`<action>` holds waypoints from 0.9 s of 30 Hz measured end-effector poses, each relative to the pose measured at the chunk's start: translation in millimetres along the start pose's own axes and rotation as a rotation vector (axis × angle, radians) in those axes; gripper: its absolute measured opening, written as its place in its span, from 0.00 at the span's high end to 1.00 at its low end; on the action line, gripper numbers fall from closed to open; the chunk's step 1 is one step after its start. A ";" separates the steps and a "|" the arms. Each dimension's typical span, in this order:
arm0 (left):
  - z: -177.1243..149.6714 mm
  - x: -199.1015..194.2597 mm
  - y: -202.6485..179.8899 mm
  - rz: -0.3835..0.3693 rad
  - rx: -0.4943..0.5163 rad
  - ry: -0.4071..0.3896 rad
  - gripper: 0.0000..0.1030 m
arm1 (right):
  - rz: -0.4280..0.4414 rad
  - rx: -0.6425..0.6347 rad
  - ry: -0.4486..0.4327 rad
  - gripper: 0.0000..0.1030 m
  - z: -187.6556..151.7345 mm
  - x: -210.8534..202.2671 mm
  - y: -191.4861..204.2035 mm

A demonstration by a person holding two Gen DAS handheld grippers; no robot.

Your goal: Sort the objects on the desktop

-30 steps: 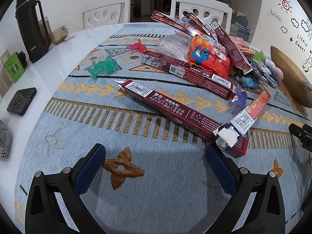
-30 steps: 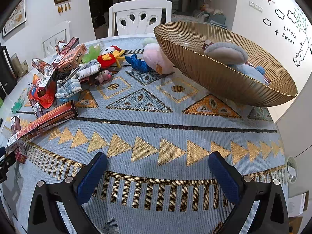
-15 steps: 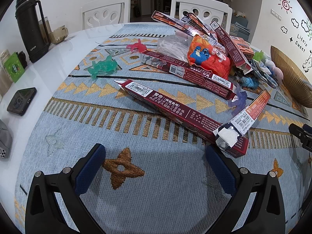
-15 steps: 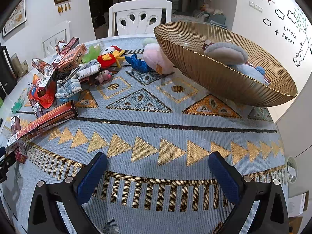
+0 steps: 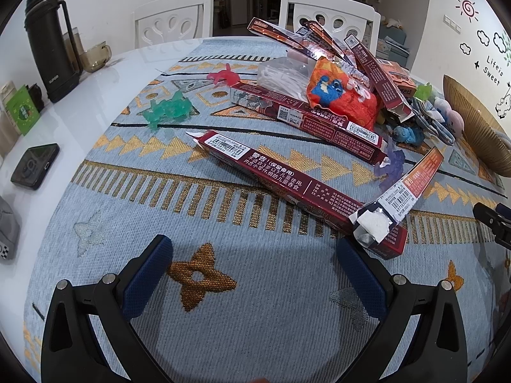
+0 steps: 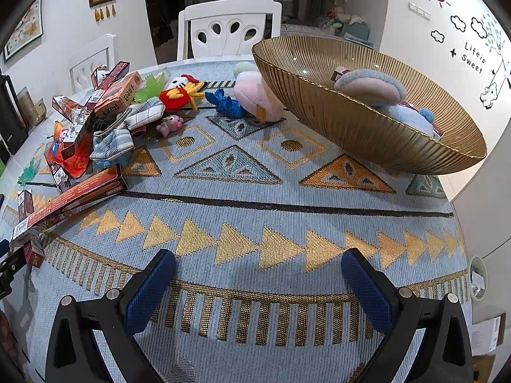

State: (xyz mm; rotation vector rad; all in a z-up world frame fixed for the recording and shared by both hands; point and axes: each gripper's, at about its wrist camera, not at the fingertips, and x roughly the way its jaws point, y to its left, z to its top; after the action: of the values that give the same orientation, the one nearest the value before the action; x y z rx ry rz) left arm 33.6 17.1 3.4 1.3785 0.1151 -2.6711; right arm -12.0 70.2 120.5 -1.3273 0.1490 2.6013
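Observation:
My left gripper [image 5: 254, 249] is open and empty above the patterned cloth, just short of a long dark red box [image 5: 287, 185]. More red boxes [image 5: 306, 118], an orange snack bag [image 5: 338, 95], a green jelly toy [image 5: 169, 108], a pink one [image 5: 223, 75] and a purple one [image 5: 391, 164] lie beyond. My right gripper [image 6: 257, 261] is open and empty over bare cloth. Ahead of it stands a gold ribbed bowl [image 6: 351, 118] holding a blue-grey plush [image 6: 370, 87]. A pink plush [image 6: 255, 95], a blue toy [image 6: 226, 102] and a red-yellow plush [image 6: 179, 94] lie left of the bowl.
A black thermos [image 5: 51, 44], a glass cup [image 5: 95, 54], a green card [image 5: 22, 110] and a black phone [image 5: 35, 166] sit on the white table edge at left. White chairs [image 6: 228, 28] stand behind the table. The table's edge drops off at right [image 6: 460, 223].

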 end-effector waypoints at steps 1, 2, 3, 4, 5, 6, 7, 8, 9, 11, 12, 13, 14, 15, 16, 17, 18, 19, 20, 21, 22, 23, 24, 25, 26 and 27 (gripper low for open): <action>-0.2 -0.3 1.5 -0.002 0.005 0.001 0.00 | 0.000 0.000 0.000 0.00 0.3 0.4 -0.4; -0.1 -1.1 1.5 -0.006 0.012 0.004 0.00 | -0.001 0.007 0.001 0.00 -0.1 -0.3 0.0; -0.6 -3.2 1.1 -0.012 0.023 0.013 0.00 | -0.009 0.021 0.003 0.00 -0.9 -0.7 0.6; 0.4 -3.6 2.6 -0.023 0.035 0.025 0.00 | -0.023 0.035 0.009 0.00 -1.6 -1.9 2.1; 1.4 -3.8 4.8 -0.035 0.047 0.036 0.00 | -0.042 0.062 0.036 0.00 -2.4 -3.1 4.0; 1.8 -3.9 6.4 -0.044 0.059 0.042 0.00 | -0.053 0.086 0.056 0.00 -2.5 -4.6 5.6; 1.5 -4.1 8.6 -0.054 0.071 0.043 0.00 | -0.061 0.107 0.078 0.00 -3.3 -5.9 6.6; 0.3 -4.6 9.0 -0.061 0.083 0.040 0.00 | -0.069 0.122 0.099 0.00 -3.6 -7.0 8.2; 0.0 -3.2 7.4 -0.066 0.093 0.037 0.00 | -0.073 0.125 0.115 0.00 -5.0 -8.2 9.4; -0.7 -3.7 8.3 -0.074 0.104 0.037 0.00 | -0.071 0.122 0.156 0.00 -5.9 -9.8 11.4; 0.1 -2.7 7.5 -0.078 0.111 0.040 0.00 | -0.066 0.123 0.184 0.00 -4.5 -9.7 11.8; 0.4 -2.6 7.8 -0.084 0.120 0.047 0.00 | -0.063 0.127 0.218 0.00 -2.4 -8.9 12.3; 1.2 -2.5 7.7 -0.093 0.135 0.056 0.00 | -0.069 0.145 0.255 0.00 -0.3 -8.2 13.1; 2.4 -2.4 7.2 -0.101 0.149 0.068 0.00 | -0.054 0.163 0.271 0.00 1.4 -8.5 14.4; 4.4 -1.5 7.5 -0.112 0.171 0.088 0.00 | -0.020 0.184 0.277 0.01 2.9 -10.6 16.8; 5.9 -1.6 7.8 -0.120 0.187 0.116 0.00 | 0.031 0.205 0.277 0.05 5.4 -14.4 21.9; 7.6 -1.5 9.7 -0.119 0.184 0.137 0.00 | 0.074 0.217 0.278 0.09 8.3 -17.5 27.7; 9.3 -2.0 12.8 -0.116 0.169 0.149 0.00 | 0.118 0.223 0.281 0.13 12.3 -20.2 35.6; 10.8 -5.5 18.8 -0.127 0.142 0.147 0.00 | 0.166 0.224 0.288 0.13 18.2 -22.7 46.5; 12.0 -9.6 23.5 -0.144 0.125 0.136 0.00 | 0.205 0.230 0.292 0.14 23.0 -24.4 54.9; 14.1 -15.4 28.6 -0.157 0.110 0.117 0.00 | 0.248 0.238 0.298 0.17 28.4 -25.4 63.7; 16.1 -21.4 33.1 -0.156 0.102 0.096 0.00 | 0.294 0.247 0.307 0.19 34.7 -25.7 74.2; 18.1 -25.6 36.4 -0.155 0.100 0.081 0.00 | 0.321 0.255 0.317 0.20 39.2 -24.4 83.3; 20.3 -29.1 39.5 -0.155 0.099 0.071 0.00 | 0.346 0.260 0.332 0.23 44.8 -21.6 95.1; 22.9 -30.7 42.1 -0.154 0.096 0.067 0.00 | 0.359 0.263 0.348 0.27 46.6 -16.4 103.1; 25.4 -30.8 44.2 -0.153 0.090 0.067 0.00 | 0.367 0.269 0.364 0.30 48.6 -13.6 111.4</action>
State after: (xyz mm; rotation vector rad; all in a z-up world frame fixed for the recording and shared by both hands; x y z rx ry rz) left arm 37.5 -27.3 42.9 1.5462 0.1125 -2.7851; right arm -69.0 -30.9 159.1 -1.7887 0.8409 2.4557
